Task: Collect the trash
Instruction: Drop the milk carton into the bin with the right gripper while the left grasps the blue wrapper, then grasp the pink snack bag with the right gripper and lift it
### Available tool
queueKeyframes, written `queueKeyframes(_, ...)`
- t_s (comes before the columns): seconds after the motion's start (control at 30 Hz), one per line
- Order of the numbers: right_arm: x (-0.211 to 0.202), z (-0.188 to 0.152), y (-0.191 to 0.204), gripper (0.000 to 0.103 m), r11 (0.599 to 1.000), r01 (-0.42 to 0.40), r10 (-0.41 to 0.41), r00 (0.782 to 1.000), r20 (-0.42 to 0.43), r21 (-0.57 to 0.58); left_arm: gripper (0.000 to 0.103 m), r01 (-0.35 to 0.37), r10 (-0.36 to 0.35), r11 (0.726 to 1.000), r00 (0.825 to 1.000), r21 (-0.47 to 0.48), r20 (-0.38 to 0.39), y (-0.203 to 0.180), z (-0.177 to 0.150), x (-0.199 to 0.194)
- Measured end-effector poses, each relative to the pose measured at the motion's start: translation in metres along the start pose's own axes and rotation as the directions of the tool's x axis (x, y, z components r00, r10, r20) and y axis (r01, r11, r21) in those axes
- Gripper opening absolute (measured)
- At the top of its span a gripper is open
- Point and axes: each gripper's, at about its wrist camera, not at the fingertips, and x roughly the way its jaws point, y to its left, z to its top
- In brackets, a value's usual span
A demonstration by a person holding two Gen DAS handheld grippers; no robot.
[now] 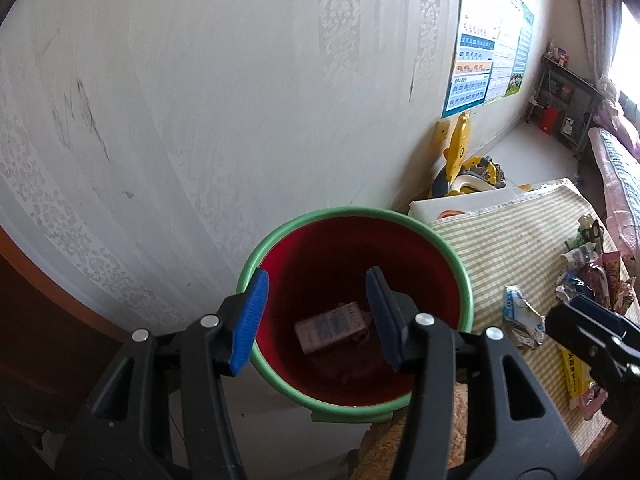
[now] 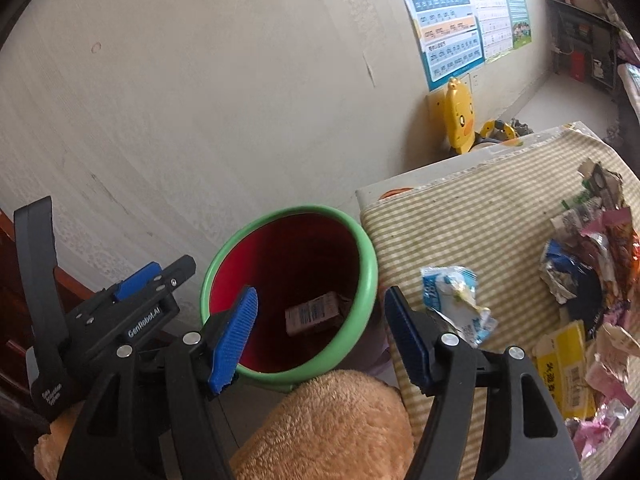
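A red bin with a green rim [image 1: 280,236] stands by the wall, left of the table; it also shows in the right wrist view [image 2: 370,264]. A brown carton [image 1: 330,326] lies at its bottom, also seen in the right wrist view [image 2: 312,314]. My left gripper [image 1: 316,316] is open and empty above the bin's mouth. My right gripper [image 2: 320,338] is open and empty beside the bin's near rim. A blue-white wrapper [image 2: 456,300] lies on the striped tablecloth [image 2: 460,220] just right of it. A heap of wrappers [image 2: 592,280] lies further right.
A plush tan object [image 2: 332,428] lies below the right gripper. A yellow duck toy [image 2: 460,116] stands by the wall behind the table. Posters [image 2: 460,12] hang on the wall. A shelf [image 1: 560,96] and a bed [image 1: 616,168] are at the far right.
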Motion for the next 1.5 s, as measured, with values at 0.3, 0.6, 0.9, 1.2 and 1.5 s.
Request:
queueKeyframes(0.3, -0.036, -0.024, -0.035, 0.066, 0.998, 0.052, -0.053, 0.998, 0.023, 0.038, 0.049, 0.09, -0.089, 0.994, 0.996, 0.064, -0.014, -0.038, -0.005, -0.021)
queueKeyframes(0.6, -0.084, -0.047, -0.117, 0.066, 0.96, 0.213, -0.23, 0.97, 0.076, 0.183, 0.052, 0.245, -0.226, 0.955, 0.966, 0.166, -0.123, -0.117, -0.031, -0.017)
queueKeyframes(0.9, -0.114, -0.069, -0.171, 0.066, 0.919, 0.253, -0.294, 0.951, 0.099, 0.302, 0.058, 0.273, -0.23, 0.947, 0.944, 0.167, -0.238, -0.192, -0.035, 0.047)
queueKeyframes(1.2, -0.115, -0.071, -0.189, 0.066, 0.909, 0.253, -0.298, 0.95, 0.092, 0.331, 0.04, 0.273, -0.2, 0.948, 0.91, 0.161, -0.363, -0.226, -0.051, 0.102)
queueKeyframes(1.5, -0.102, -0.055, -0.203, 0.066, 0.919, 0.251, -0.286, 0.955, 0.077, 0.304, 0.03, 0.314, -0.252, 0.934, 0.917, 0.171, -0.308, -0.208, -0.052, 0.063)
